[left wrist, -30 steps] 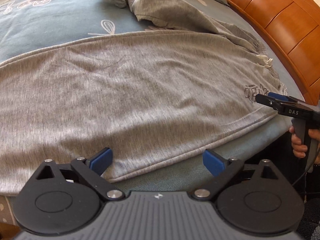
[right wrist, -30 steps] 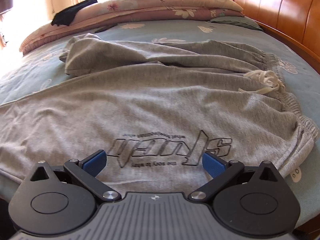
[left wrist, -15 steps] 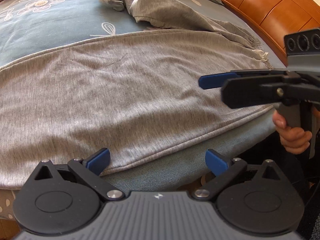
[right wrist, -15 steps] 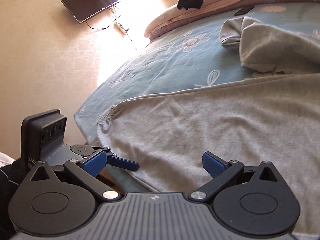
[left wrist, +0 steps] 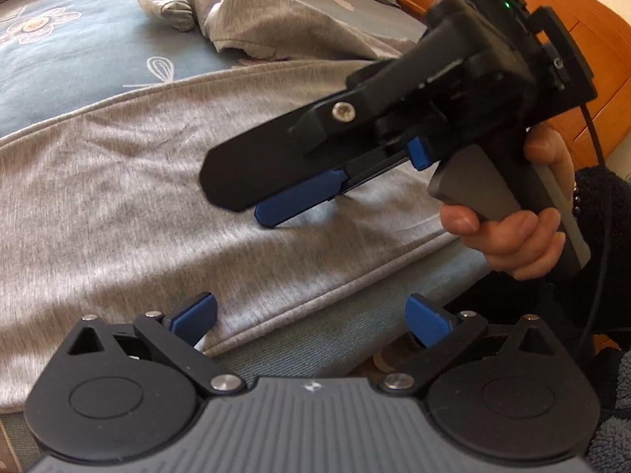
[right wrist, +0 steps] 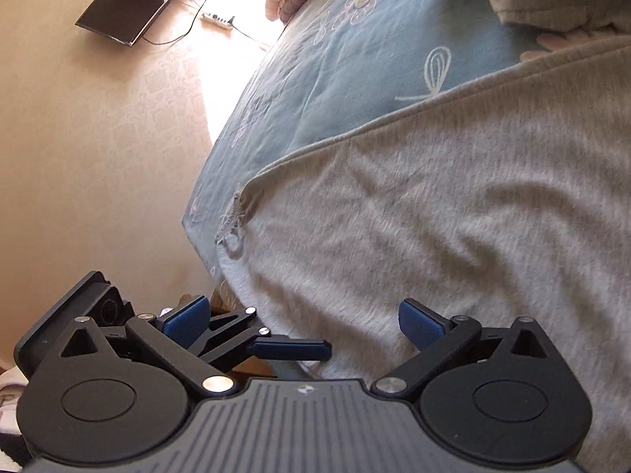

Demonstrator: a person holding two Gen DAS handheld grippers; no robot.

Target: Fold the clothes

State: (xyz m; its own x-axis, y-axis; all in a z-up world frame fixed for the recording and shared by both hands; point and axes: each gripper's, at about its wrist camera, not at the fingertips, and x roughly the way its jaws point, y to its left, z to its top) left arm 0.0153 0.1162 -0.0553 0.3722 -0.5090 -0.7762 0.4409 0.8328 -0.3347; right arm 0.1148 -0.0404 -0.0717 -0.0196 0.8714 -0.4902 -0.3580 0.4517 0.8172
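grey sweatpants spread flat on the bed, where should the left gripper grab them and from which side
Probably the stitched near hem of the grey cotton sweatpants, approached low from the bed's front edge. The left gripper is open right there, and that edge lies flat and reachable.

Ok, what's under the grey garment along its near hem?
The grey garment lies flat on the blue floral bedsheet, which shows past the near hem as a bare strip. Anything beneath the cloth itself is covered.
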